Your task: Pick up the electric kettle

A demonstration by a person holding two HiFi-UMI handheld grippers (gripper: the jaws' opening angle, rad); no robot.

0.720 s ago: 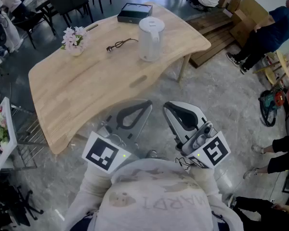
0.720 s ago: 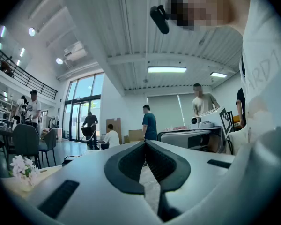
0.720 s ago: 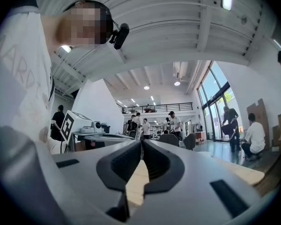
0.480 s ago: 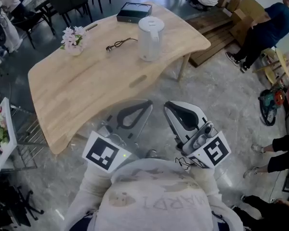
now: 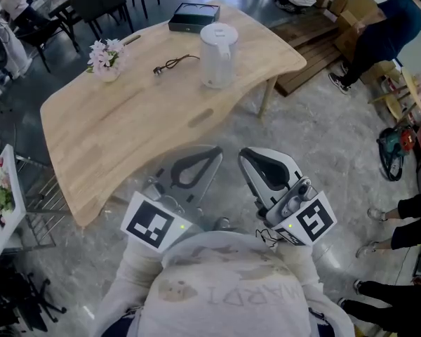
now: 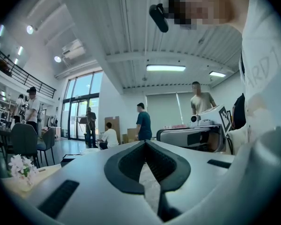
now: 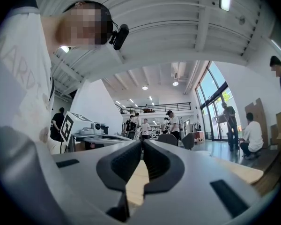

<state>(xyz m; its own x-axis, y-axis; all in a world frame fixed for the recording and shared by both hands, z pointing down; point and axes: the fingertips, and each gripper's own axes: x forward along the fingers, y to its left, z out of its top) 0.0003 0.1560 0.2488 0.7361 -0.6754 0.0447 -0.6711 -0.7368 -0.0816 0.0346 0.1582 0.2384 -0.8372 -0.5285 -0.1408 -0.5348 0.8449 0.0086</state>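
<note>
A white electric kettle [image 5: 218, 56] stands upright on the far part of a light wooden table [image 5: 126, 135], with its black cord and plug [image 5: 174, 64] lying to its left. Both grippers are held close to my chest, well short of the table. The left gripper [image 5: 217, 149] is shut with nothing in it, its jaw tips meeting [image 6: 144, 142]. The right gripper [image 5: 242, 153] is shut and empty too, its tips together [image 7: 141, 142]. The two grippers point toward each other, tips a short gap apart, far from the kettle.
A small pot of pink flowers [image 5: 105, 59] sits at the table's left, a dark flat box [image 5: 194, 17] behind the kettle. Dark chairs [image 5: 105, 2] stand beyond the table. Wooden pallets [image 5: 316, 48] and people are at the right; a white rack [image 5: 3, 199] is at the left.
Both grippers have stayed where they were, shut. The person in the dark shirt at the upper right has shifted a little; the view has tilted slightly.
</note>
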